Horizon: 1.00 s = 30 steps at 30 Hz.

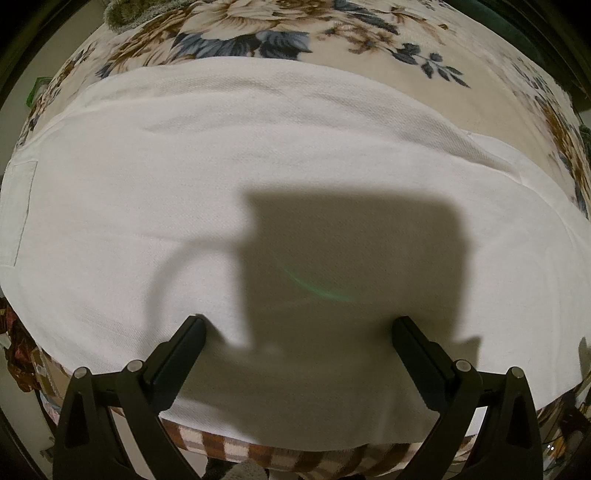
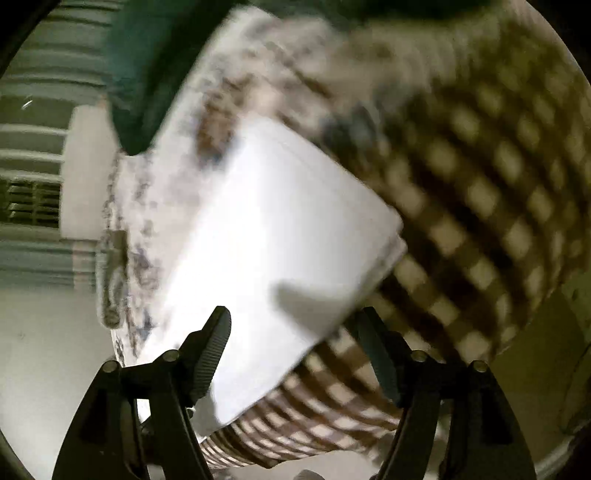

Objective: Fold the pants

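pants (image 1: 258, 166): white, spread flat on the floral blanket (image 1: 258, 33), ready for a fold | left gripper (image 1: 299, 328): fingers apart, tips at the cloth, likely pinning it | right gripper (image 2: 295, 332): fingers apart, empty, near the pants' corner over the checked cover (image 2: 461, 166)

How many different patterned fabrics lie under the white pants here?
2. A floral blanket lies beyond the white pants in the left wrist view; a brown checked cloth shows at their near edge. More may be hidden underneath.
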Each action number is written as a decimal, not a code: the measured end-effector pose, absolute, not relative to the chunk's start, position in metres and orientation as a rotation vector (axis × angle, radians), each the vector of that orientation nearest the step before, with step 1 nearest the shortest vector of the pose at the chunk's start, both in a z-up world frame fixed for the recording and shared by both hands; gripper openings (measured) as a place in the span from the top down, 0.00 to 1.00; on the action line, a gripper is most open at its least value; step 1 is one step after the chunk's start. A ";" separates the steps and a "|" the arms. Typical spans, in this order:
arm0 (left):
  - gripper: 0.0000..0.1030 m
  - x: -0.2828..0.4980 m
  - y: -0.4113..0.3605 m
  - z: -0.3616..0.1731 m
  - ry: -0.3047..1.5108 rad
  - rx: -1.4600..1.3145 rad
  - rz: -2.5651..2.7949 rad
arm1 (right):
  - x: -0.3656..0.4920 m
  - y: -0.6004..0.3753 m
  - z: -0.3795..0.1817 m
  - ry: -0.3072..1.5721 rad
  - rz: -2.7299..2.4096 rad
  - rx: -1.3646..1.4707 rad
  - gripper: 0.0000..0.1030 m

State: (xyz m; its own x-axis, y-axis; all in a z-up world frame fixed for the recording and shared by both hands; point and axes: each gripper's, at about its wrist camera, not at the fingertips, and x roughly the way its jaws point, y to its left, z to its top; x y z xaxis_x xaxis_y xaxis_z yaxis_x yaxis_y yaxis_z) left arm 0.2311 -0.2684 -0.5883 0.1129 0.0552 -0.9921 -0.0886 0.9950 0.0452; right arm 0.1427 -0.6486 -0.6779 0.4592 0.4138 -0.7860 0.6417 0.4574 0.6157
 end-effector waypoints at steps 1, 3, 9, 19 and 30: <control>0.00 0.231 -0.268 -0.588 1.455 -0.027 0.106 | 0.143 -0.652 -0.685 1.135 -0.185 1.183 0.29; 0.00 0.231 -0.269 -0.589 1.456 -0.028 0.106 | 0.143 -0.659 -0.688 1.076 -0.176 1.237 0.27; 0.00 0.225 -0.270 -0.591 1.428 -0.034 0.113 | 0.155 -0.666 -0.698 0.948 -0.140 1.345 0.28; 0.00 0.220 -0.267 -0.561 1.392 -0.089 0.096 | 0.200 -0.650 -0.683 0.948 -0.200 1.210 0.90; 0.00 0.203 -0.163 -0.497 1.313 -0.232 0.132 | 0.215 -0.550 -0.537 0.913 -0.084 0.925 0.91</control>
State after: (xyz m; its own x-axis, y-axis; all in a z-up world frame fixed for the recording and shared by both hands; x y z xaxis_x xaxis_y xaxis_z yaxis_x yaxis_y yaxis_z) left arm 0.2033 -0.1633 -0.4970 0.2520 -0.0349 -0.9671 -0.2272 0.9693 -0.0942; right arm 0.2150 -0.5500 -0.5371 0.6359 0.3034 -0.7096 0.4279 0.6265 0.6514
